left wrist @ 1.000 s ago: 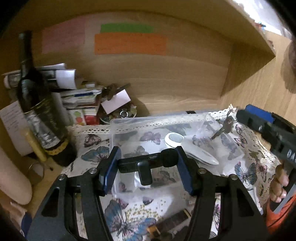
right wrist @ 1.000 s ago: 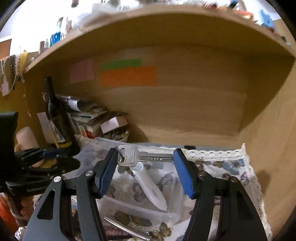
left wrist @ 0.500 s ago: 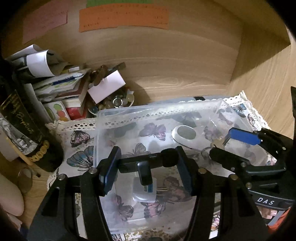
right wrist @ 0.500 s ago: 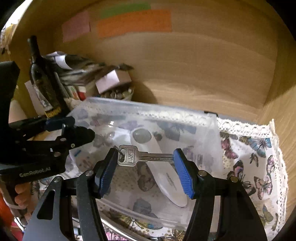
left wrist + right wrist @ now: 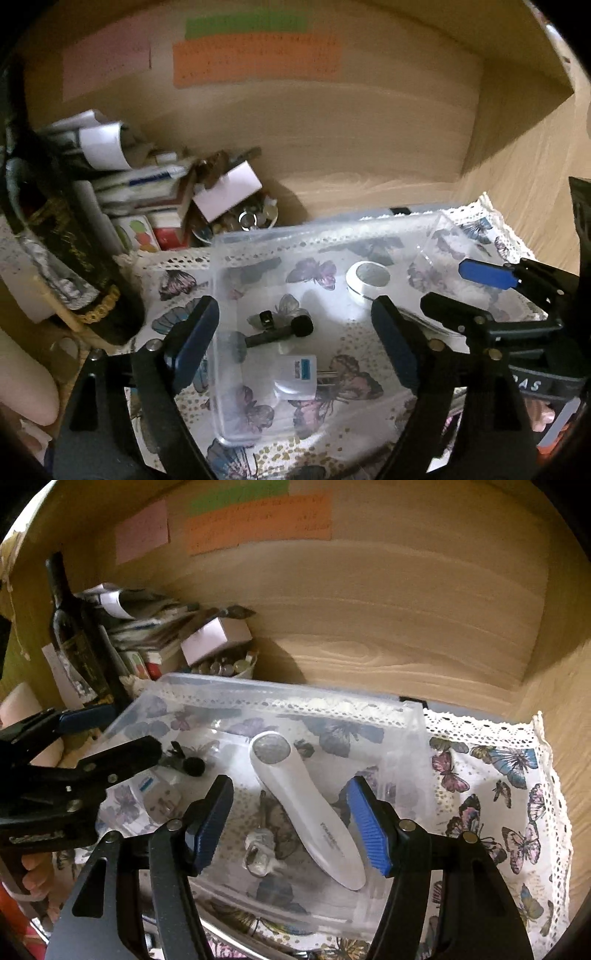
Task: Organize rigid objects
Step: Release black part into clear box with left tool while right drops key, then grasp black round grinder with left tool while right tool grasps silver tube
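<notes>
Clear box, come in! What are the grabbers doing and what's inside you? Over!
Left gripper open, empty. Right gripper open, empty. Key, black clip mic, white plug and white handheld device lie in clear box. Nothing blocking.

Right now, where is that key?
In the right wrist view, the key lies inside the clear plastic box, just left of the long white device, below the open right hand-held gripper.

key in clear bin beside white device, r gripper empty, spread
</notes>
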`<state>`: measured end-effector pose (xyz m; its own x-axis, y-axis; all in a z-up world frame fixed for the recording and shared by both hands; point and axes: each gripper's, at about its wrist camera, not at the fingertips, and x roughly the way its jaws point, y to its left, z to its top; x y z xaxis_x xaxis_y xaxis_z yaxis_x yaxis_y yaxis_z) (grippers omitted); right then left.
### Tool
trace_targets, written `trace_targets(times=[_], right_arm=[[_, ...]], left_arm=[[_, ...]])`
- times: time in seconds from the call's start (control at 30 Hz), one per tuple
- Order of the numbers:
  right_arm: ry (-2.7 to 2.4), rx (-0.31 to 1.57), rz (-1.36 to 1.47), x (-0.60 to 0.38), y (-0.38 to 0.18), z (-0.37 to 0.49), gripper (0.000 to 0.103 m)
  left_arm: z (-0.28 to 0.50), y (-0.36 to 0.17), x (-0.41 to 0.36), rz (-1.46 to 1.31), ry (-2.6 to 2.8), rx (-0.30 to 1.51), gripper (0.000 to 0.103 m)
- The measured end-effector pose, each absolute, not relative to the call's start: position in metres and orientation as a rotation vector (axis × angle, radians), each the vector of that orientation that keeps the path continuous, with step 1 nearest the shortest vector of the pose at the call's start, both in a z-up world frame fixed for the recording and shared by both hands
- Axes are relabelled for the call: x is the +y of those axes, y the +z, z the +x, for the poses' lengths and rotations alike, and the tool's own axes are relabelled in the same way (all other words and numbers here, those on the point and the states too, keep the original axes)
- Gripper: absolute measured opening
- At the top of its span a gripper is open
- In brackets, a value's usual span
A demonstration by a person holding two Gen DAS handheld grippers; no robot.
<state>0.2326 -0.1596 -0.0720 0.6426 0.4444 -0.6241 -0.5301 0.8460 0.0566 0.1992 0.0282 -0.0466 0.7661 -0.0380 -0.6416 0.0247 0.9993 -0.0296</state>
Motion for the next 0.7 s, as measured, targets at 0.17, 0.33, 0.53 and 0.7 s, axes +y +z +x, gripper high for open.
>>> trace_targets(times=[0.17,0.33,0.53,0.7], right_arm=[[0.553,0.603,-0.135,-0.172,-0.055,0.214,0.074],[0.552,0.570,-0.142,-0.187,-0.046,0.191,0.074],[0.547,0.548,-0.161,-0.204,-0.049,0.162,0.082],[0.537,0.561,-0.192,-0.212,-0.064,0.145,0.084]], left_arm=[[0.177,-0.031,0.031,-0.020,-0.020,0.649,0.097],[0.149,-0.025,0.033,-0.011,-0.010,0.625,0.101],[0.116,-0.036,0.035,-0.016,-0.014,0.657,0.102],[0.093,-0.056,0.030,-0.003,-0.012,0.706,0.102]])
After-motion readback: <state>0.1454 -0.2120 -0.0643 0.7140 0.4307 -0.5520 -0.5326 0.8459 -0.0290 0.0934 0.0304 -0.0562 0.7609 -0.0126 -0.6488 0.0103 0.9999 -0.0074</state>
